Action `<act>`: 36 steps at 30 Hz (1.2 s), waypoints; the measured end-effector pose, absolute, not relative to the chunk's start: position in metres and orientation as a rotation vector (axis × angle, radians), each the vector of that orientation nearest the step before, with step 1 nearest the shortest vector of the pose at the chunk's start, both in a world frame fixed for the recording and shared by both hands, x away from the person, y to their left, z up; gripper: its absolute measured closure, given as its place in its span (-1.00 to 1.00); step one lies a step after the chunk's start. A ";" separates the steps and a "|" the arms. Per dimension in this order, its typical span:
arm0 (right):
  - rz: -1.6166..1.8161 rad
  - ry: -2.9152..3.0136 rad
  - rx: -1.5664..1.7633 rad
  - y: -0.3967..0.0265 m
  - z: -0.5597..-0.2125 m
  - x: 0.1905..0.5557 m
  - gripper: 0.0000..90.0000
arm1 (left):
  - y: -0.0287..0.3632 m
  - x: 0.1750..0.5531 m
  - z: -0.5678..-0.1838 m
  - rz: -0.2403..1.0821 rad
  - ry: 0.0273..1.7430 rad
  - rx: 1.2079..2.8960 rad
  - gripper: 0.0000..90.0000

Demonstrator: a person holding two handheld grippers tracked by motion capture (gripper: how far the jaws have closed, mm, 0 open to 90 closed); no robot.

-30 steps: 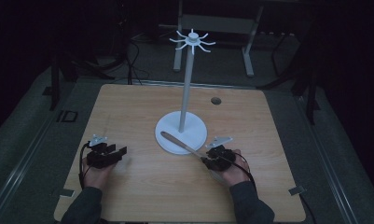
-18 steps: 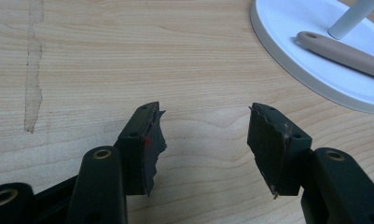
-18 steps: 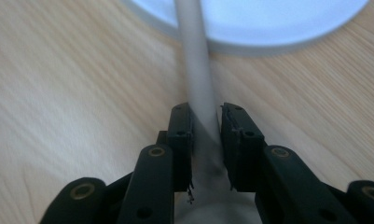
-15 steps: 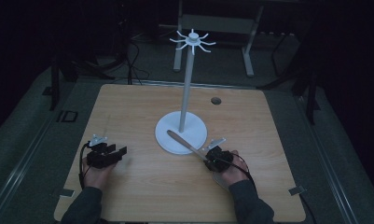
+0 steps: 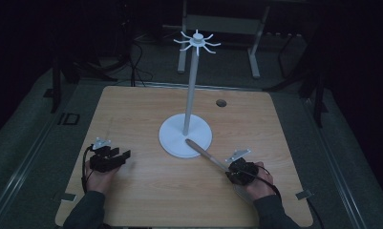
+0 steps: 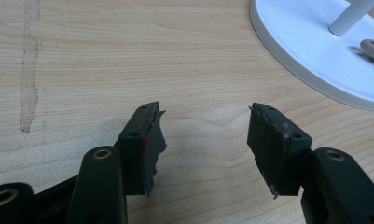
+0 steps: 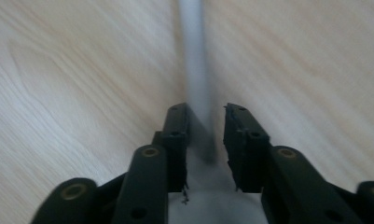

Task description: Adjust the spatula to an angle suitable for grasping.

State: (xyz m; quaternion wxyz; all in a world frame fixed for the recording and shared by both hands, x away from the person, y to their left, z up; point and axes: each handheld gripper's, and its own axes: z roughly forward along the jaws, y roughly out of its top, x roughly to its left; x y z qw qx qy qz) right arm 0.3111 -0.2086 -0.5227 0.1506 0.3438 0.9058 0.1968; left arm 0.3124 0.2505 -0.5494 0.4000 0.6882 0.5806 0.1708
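Two hands are resting low on the wooden table, one gripper carrying a utensil.

Lower right of the frame, the right gripper is pinching the grey handle of a long spoon-like utensil, jaws closed around it; its tip is reaching up-left over the white stand base. Lower left, the left gripper is lying palm-cradled, jaws spread apart over bare wood. Farther up, the stand's pole is rising to a spoked top.
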 end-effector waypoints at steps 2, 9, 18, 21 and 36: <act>0.593 2.595 0.980 -0.206 -0.515 0.313 0.48 | 0.251 0.312 -0.549 0.432 1.469 1.739 0.00; 0.602 2.629 0.913 -0.186 -0.497 0.330 0.46 | 0.252 0.312 -0.549 0.428 1.468 1.738 0.00; 0.474 2.743 0.868 -0.149 -0.498 0.366 0.50 | 0.252 0.312 -0.549 0.425 1.466 1.738 -0.01; 0.443 2.758 0.870 -0.144 -0.499 0.372 0.53 | 0.252 0.312 -0.549 0.426 1.467 1.735 0.00; 0.298 2.898 0.836 -0.126 -0.519 0.398 0.64 | 0.252 0.313 -0.549 0.425 1.465 1.736 -0.01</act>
